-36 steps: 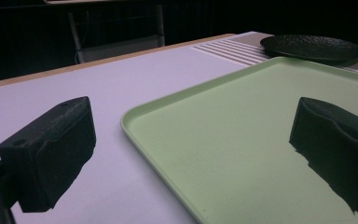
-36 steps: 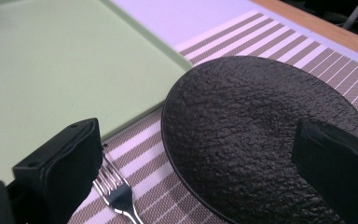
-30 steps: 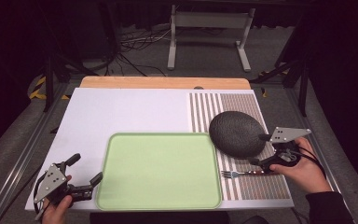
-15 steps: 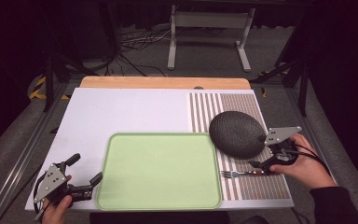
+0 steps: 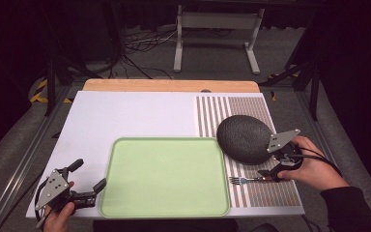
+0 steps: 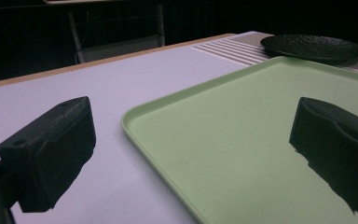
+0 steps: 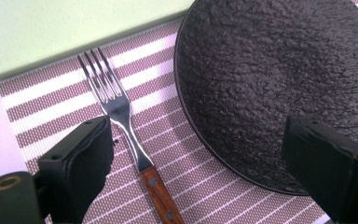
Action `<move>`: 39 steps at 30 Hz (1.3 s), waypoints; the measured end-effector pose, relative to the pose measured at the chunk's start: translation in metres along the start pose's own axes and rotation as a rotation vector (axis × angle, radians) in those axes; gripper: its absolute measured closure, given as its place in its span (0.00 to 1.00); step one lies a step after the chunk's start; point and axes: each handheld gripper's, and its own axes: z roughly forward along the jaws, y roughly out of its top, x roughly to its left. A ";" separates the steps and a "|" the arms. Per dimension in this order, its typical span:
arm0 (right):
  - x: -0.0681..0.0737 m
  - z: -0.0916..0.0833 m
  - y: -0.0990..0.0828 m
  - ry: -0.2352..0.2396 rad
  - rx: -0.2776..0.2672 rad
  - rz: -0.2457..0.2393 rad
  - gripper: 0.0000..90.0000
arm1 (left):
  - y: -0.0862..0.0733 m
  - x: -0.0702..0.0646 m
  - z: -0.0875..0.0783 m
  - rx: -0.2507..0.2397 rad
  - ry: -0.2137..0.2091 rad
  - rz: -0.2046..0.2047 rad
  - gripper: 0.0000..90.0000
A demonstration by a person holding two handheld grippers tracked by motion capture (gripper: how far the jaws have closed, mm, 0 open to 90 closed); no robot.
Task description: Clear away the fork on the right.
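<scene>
The right gripper (image 5: 270,175), jaws wide, has dropped nearer over the wooden-handled steel fork (image 7: 121,116) beside the black textured plate (image 5: 245,138), likely readying a grasp

white table (image 5: 125,116) carries green tray (image 5: 164,176) and striped placemat (image 5: 265,193).

Dark room, grey floor (image 5: 140,58), cables (image 5: 142,41)

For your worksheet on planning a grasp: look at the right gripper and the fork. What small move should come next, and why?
Probably shift the right gripper sideways until the fork handle sits midway between the jaws, then lower. The jaws stand open, but the fork lies close to one jaw while the other hangs over the black plate. Closing now would likely miss or bump the plate.
</scene>
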 end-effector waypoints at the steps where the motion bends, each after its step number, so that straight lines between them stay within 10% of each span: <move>1: 0.000 0.000 0.000 0.000 0.000 0.000 0.11 | 0.000 0.000 0.000 0.000 -0.001 -0.001 0.01; 18: 0.006 0.020 0.004 0.062 0.141 -0.085 0.15 | 0.000 0.000 0.000 -0.001 0.000 0.000 0.01; 39: 0.015 0.042 0.002 0.197 0.347 -0.277 0.47 | 0.000 0.000 0.000 0.003 -0.003 0.004 0.01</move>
